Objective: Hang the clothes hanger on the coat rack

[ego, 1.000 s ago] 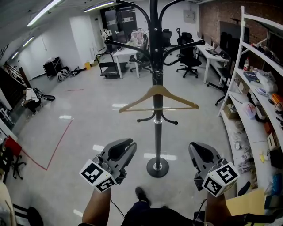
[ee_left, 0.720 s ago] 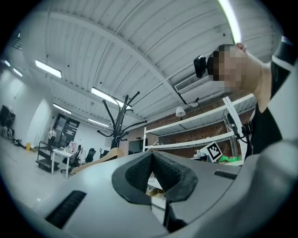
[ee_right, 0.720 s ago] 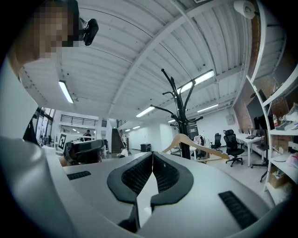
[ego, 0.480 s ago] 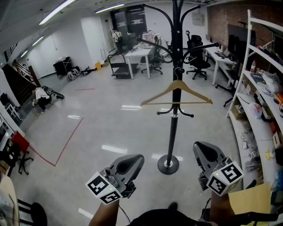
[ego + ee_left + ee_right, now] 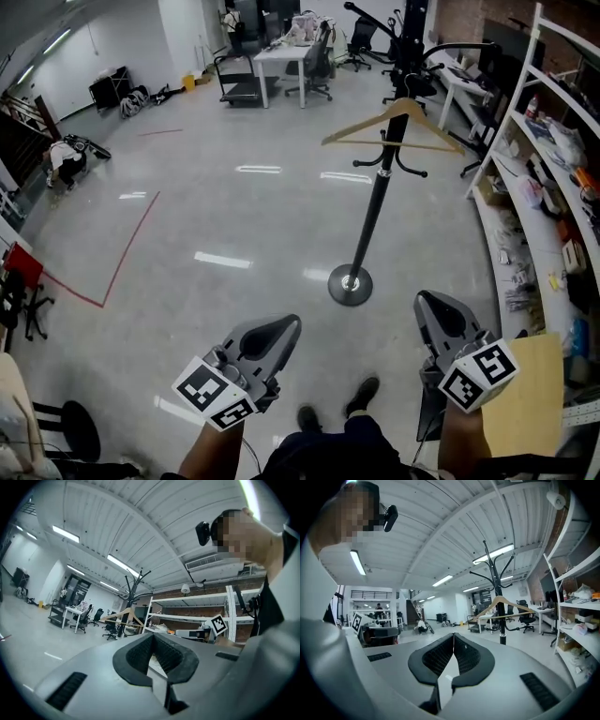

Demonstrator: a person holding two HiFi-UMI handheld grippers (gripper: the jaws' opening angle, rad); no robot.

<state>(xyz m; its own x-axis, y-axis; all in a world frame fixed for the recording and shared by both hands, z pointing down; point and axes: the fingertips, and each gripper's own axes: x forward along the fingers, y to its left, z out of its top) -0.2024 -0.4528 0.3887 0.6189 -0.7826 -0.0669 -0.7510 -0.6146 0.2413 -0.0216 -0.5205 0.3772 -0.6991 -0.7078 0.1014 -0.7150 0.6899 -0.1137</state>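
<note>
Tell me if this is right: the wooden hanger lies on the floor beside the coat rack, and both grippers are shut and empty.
Not quite. The head view shows the wooden hanger hanging on the coat rack, not lying on the floor. The rest holds: the left gripper and the right gripper are both shut and empty.

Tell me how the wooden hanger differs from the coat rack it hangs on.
The hanger is pale wood; the coat rack is black. The hanger is a flat triangle spreading sideways; the coat rack is a tall pole with curved hooks. The hanger hangs clear of the floor; the coat rack stands on it. Shared: they touch each other, and neither is held by anything.
</note>
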